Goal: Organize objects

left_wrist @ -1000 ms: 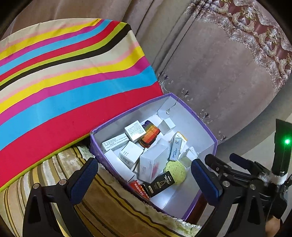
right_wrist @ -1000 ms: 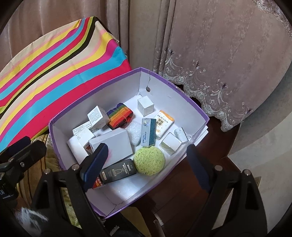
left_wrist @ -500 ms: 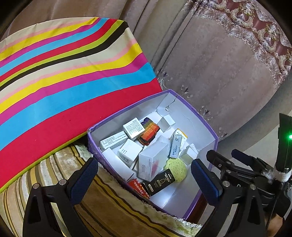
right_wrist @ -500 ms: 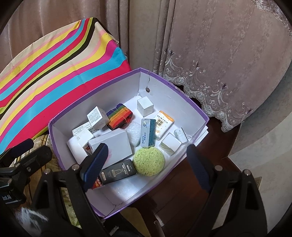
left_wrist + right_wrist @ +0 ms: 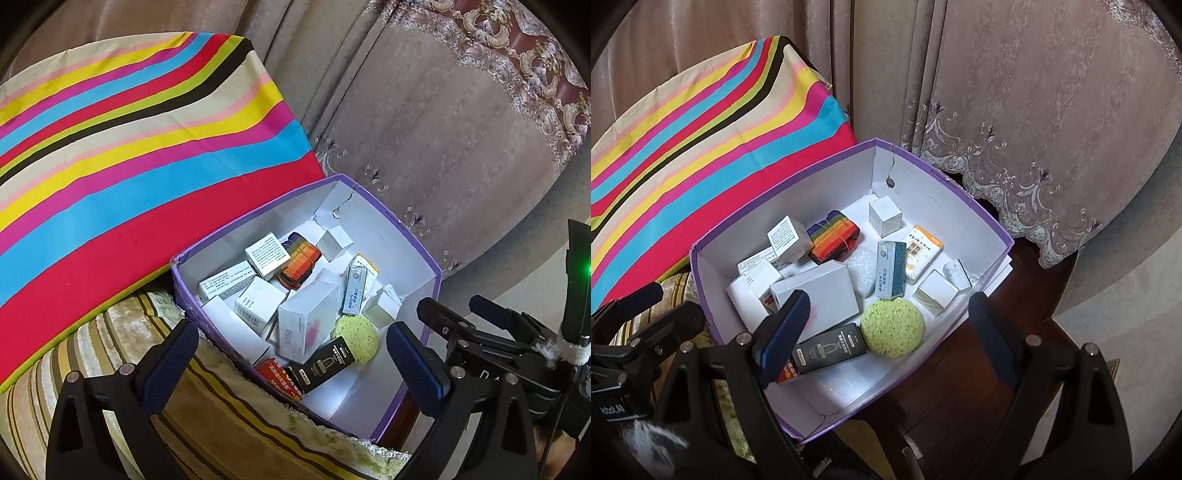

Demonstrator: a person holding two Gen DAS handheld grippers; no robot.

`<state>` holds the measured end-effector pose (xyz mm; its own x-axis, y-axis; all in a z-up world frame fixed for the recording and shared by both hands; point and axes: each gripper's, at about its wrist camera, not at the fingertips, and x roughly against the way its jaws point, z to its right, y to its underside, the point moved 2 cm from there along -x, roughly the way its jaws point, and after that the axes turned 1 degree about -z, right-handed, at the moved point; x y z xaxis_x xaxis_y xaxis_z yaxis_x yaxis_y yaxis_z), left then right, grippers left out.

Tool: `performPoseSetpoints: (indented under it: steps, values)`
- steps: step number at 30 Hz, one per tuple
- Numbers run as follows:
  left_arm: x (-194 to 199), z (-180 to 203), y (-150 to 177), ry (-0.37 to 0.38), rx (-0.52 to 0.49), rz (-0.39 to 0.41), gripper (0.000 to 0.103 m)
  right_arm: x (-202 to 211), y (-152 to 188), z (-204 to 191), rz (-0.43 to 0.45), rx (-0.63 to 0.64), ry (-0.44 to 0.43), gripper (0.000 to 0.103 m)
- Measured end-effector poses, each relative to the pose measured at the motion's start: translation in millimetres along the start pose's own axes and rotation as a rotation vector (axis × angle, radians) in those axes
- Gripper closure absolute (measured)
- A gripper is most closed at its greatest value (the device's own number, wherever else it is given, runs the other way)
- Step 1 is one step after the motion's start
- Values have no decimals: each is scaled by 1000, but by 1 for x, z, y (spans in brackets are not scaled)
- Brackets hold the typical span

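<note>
Behind everything hangs a brown curtain [image 5: 1052, 110] with a patterned hem, and against it leans a striped cushion [image 5: 129, 166] in red, blue, yellow and pink. Just beside the cushion sits a purple box [image 5: 982, 214] with white inner walls, resting partly on a striped seat cover [image 5: 221, 417] and partly on a dark wooden table [image 5: 979, 398]. Inside the box lie a large white carton [image 5: 816, 291], a round green sponge [image 5: 892, 328], a black carton [image 5: 831, 347] touching the sponge, a blue-and-white carton [image 5: 891, 268], an orange-and-white packet [image 5: 921, 253], a rainbow bundle [image 5: 833, 236] and a small white cube [image 5: 885, 216]. The left gripper [image 5: 291, 363] hovers above the near edge of the box, fingers spread wide with nothing between them. The right gripper [image 5: 886, 339] hangs above the box likewise, fingers apart and holding nothing.
</note>
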<state>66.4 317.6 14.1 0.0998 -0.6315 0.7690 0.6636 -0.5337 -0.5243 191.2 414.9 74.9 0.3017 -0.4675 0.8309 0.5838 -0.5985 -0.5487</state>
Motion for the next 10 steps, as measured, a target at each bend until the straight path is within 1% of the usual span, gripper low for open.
performPoseSetpoints:
  steps: [3, 6, 8, 10]
  values:
    - [0, 2, 0, -2, -7, 0, 0, 1, 0, -1, 1, -1, 2, 14]
    - [3, 3, 0, 0, -10, 25, 0, 1, 0, 0, 1, -1, 2, 14]
    - [1, 5, -1, -6, -17, 19, 0, 1, 0, 0, 0, -1, 2, 14]
    - [0, 8, -1, 5, -31, 15, 0, 1, 0, -1, 0, 0, 2, 14]
